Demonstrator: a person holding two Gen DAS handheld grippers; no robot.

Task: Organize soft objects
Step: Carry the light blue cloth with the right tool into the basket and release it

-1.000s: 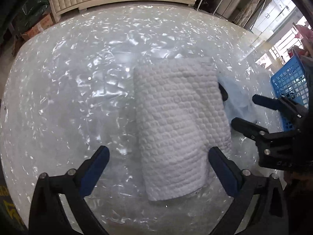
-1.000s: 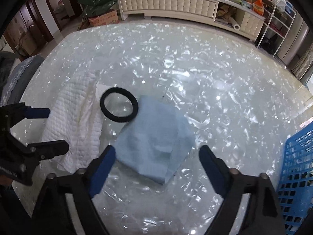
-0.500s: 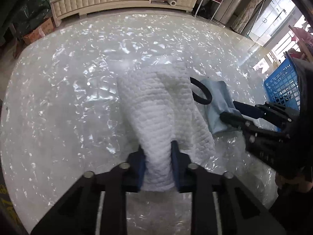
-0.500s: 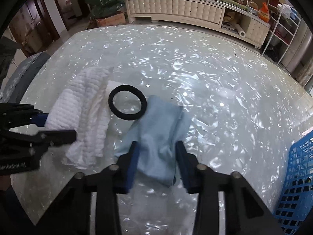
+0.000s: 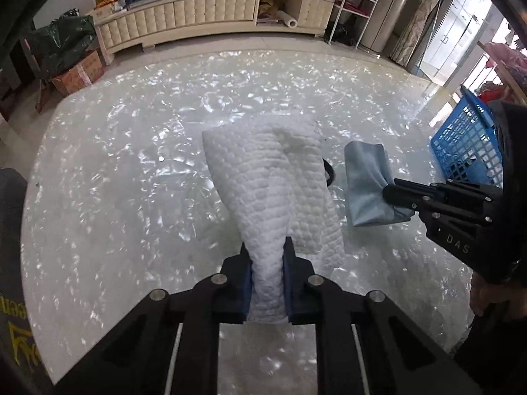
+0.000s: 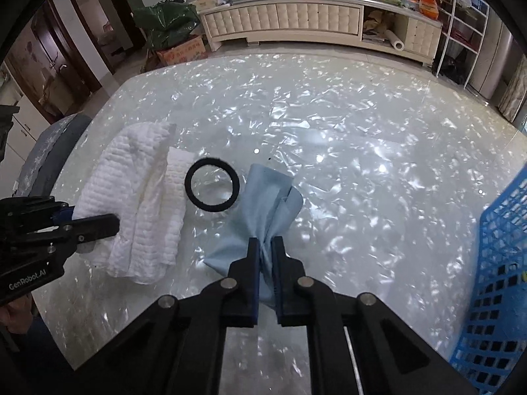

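Left claw (image 5: 267, 263) is clamped narrow on the near end of the white towel (image 5: 270, 177); the pinched part is bunched between the blue pads, and the towel's near edge is hidden behind the claw body. The rest of the towel is draped forward onto the worktop (image 5: 115, 197), far end resting there in the right wrist view (image 6: 138, 197). Right claw (image 6: 266, 256) is closed tight on the near corner of the blue cloth (image 6: 263, 210); the cloth fans out ahead of the fingers, far part on the worktop, and the gripped corner is covered by the pads. In the left wrist view the blue cloth (image 5: 369, 187) is seen just right of the towel, its near end hidden behind the right claw's fingers. A black ring (image 6: 211, 185) lies flat between towel and cloth, fully seen from the right wrist; from the left wrist only a short arc (image 5: 329, 172) is visible past the towel's edge, the rest hidden. Whether the ring touches the towel cannot be told. A blue basket (image 6: 494, 263) sits at the right edge of the worktop, cut off by the frame in both views; its contents cannot be made out. The worktop surface is glossy and wrinkled with glare.
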